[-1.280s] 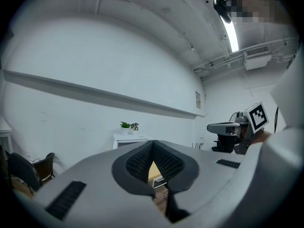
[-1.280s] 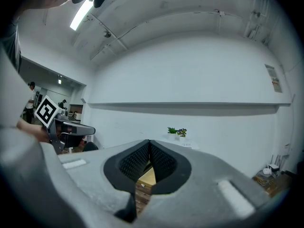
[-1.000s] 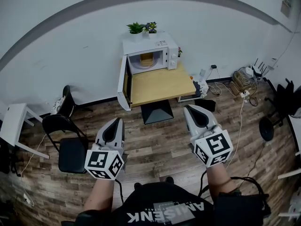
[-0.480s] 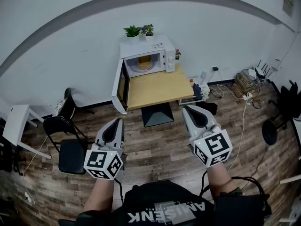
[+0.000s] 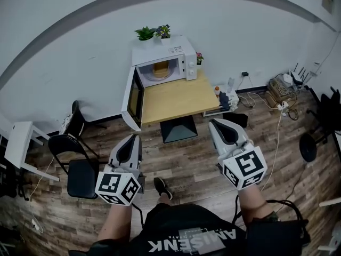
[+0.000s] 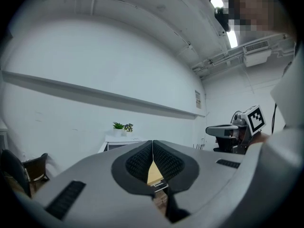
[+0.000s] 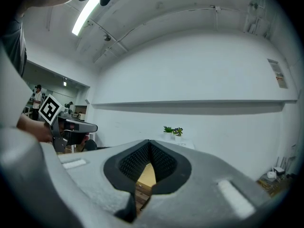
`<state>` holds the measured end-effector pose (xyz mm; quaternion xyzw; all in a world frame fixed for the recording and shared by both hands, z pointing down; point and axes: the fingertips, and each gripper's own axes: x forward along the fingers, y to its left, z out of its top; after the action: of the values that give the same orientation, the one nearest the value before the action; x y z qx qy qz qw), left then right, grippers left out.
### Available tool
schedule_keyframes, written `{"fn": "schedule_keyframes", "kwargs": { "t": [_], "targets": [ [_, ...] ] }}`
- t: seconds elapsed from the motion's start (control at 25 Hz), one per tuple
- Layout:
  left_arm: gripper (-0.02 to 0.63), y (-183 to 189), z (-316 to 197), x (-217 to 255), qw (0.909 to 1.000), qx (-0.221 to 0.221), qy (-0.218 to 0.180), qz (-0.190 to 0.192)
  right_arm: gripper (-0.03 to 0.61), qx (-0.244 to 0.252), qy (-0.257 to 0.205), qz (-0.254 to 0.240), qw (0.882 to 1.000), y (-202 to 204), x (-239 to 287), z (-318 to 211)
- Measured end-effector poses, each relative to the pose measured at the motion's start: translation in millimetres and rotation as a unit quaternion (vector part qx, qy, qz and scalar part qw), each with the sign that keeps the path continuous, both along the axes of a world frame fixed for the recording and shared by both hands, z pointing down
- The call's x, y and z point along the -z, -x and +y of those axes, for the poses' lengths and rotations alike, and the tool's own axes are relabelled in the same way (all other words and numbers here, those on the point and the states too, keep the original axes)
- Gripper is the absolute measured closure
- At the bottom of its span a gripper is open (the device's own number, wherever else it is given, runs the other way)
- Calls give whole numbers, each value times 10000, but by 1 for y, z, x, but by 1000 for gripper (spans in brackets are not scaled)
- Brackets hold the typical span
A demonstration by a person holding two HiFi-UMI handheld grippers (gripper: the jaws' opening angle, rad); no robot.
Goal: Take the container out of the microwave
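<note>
Wood floor lies between the person and the table at top middle, where the container sits inside the open microwave — left gripper and right gripper are pressed together, empty, so this looks like the walk-up, and next probably means stepping close and spreading one to grab it.

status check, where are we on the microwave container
Left gripper and right gripper both shut, empty, well short of the table. Container inside microwave, door open. Nothing seen in the way.
</note>
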<state>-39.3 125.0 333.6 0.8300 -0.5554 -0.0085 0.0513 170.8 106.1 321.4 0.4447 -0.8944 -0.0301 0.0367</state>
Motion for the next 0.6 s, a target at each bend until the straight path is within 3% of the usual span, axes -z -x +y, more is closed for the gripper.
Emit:
{"fn": "schedule_keyframes", "kwargs": {
  "t": [0.12, 0.6],
  "targets": [
    [612, 3, -17, -4, 9998, -159, -37, 112, 572, -56, -57, -37, 10000, 3, 0, -15],
    [612, 46, -133, 8, 9992, -363, -150, -55, 572, -135, -52, 153, 9998, 52, 11, -115]
  ]
}}
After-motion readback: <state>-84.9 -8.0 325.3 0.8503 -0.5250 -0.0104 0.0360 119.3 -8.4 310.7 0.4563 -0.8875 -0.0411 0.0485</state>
